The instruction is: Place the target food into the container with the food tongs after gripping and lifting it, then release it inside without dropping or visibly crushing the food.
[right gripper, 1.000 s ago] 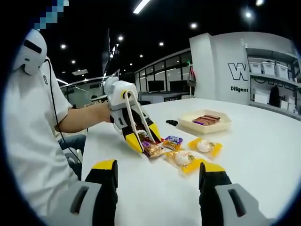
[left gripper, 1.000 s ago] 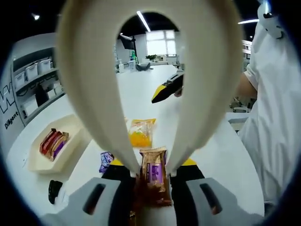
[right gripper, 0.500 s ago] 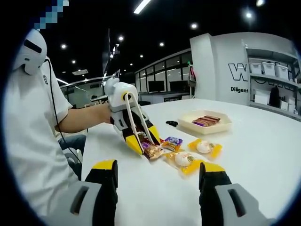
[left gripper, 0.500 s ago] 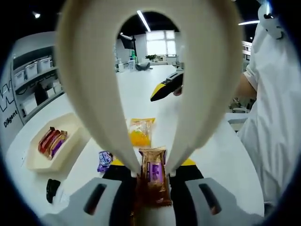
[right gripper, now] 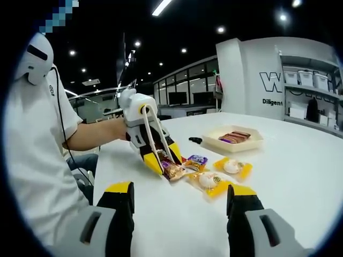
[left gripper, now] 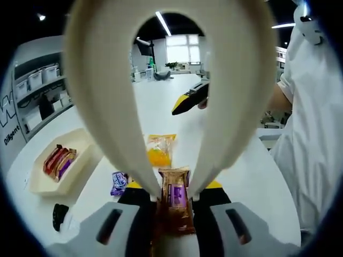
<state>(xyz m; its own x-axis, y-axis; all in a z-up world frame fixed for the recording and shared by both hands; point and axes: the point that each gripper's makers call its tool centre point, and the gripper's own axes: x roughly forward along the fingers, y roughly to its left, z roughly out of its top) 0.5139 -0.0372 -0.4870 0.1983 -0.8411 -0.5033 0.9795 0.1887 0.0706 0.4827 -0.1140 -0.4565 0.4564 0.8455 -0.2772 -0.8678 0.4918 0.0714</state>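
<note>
- Basically unchanged from half a second ago: left gripper (left gripper: 172,199) keeps its jaws squeezed on the food tongs (left gripper: 107,107), and the tong tips still pinch the brown snack packet (left gripper: 174,201) from both sides.
- Packet sits slightly higher in the left gripper view than one second ago; in the right gripper view it (right gripper: 172,170) looks tilted at the table (right gripper: 300,160), contact hard to tell.
- Tongs: smooth cream plastic, two broad arms joined in a rounded arch, tapering to narrow tips.
- Packet: glossy crinkled foil, brown with a purple label, rectangular.
- Right gripper (right gripper: 179,214): jaws spread wide, nothing between them, grey bodies with yellow pads.
- Just past the packet: small purple wrapper (left gripper: 119,183), flat on the table.
- Next out: yellow clear packet (left gripper: 159,151) with a round orange item; right gripper view shows two such yellow packets (right gripper: 210,182) (right gripper: 233,167).
- Further off: container (left gripper: 64,170), shallow cream tray with angled corners, holding red and purple bars.
- Small black object (left gripper: 60,215) beside the tray.
- Table is matte white.
</note>
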